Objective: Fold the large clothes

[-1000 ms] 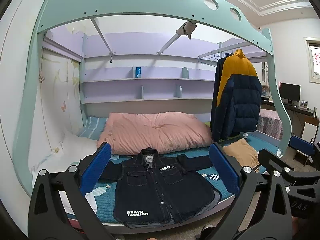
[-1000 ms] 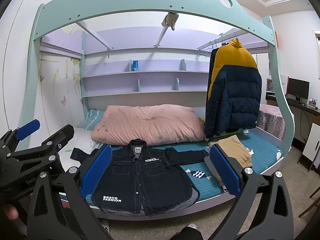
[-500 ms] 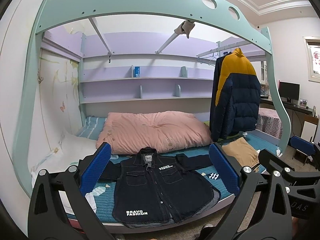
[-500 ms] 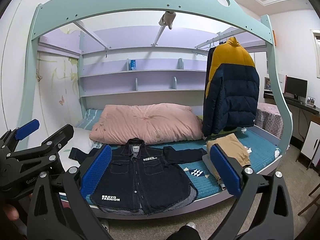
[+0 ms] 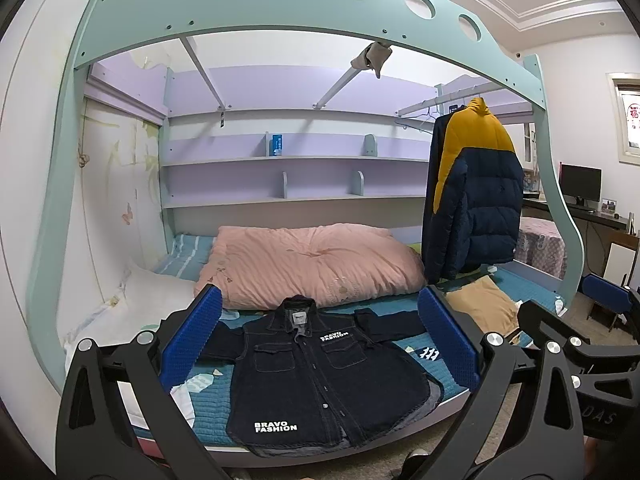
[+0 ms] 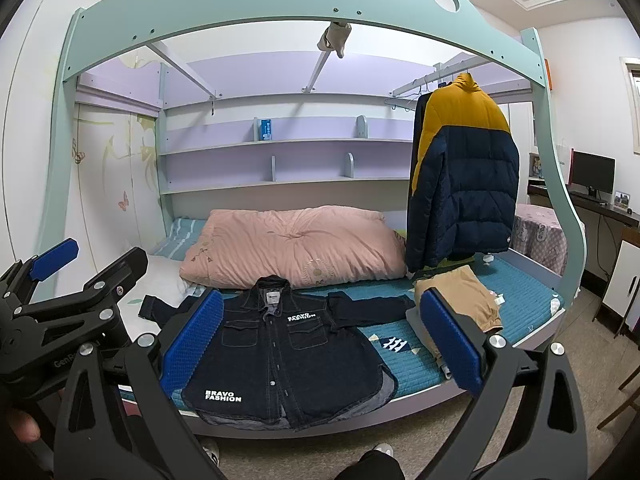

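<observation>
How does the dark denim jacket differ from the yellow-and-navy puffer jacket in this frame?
The denim jacket lies flat on the bed, front up, sleeves spread; the puffer jacket hangs upright from a rail. The denim jacket is thin with white lettering; the puffer jacket is quilted and two-coloured. Neither is being held.

A jacket (image 6: 280,348) lies on the bed (image 6: 528,292), quilt (image 6: 292,244) behind, trousers (image 6: 464,296) right.

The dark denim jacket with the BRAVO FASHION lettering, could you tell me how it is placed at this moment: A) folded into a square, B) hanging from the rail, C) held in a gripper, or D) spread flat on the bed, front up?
D: the denim jacket lies spread out on the teal bed cover, front up, with both open grippers clear of it.
</observation>
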Demonstrator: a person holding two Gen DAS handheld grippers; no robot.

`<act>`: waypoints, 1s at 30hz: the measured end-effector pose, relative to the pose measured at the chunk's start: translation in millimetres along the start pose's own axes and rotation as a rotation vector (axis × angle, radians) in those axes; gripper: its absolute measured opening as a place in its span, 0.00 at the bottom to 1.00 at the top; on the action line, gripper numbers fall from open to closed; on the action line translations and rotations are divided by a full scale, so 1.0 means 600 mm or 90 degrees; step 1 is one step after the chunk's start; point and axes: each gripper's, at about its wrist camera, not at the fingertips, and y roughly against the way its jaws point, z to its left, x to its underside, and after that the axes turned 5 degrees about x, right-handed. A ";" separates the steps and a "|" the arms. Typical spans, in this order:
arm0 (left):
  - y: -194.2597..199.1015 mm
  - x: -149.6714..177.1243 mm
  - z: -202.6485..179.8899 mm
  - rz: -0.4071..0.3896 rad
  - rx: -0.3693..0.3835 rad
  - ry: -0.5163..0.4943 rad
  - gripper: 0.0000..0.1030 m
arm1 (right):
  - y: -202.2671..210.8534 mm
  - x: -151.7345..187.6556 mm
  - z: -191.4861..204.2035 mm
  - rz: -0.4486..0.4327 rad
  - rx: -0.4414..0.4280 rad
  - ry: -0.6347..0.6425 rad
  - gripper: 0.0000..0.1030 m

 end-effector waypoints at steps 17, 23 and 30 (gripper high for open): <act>0.000 0.002 0.002 0.000 0.001 -0.001 0.96 | 0.000 0.003 0.003 0.003 0.000 -0.002 0.93; -0.001 0.003 0.006 -0.003 0.000 -0.003 0.96 | 0.001 0.002 0.005 0.003 0.001 -0.002 0.93; 0.000 0.003 0.006 -0.007 -0.002 -0.004 0.96 | 0.000 0.004 0.003 0.002 0.000 -0.002 0.93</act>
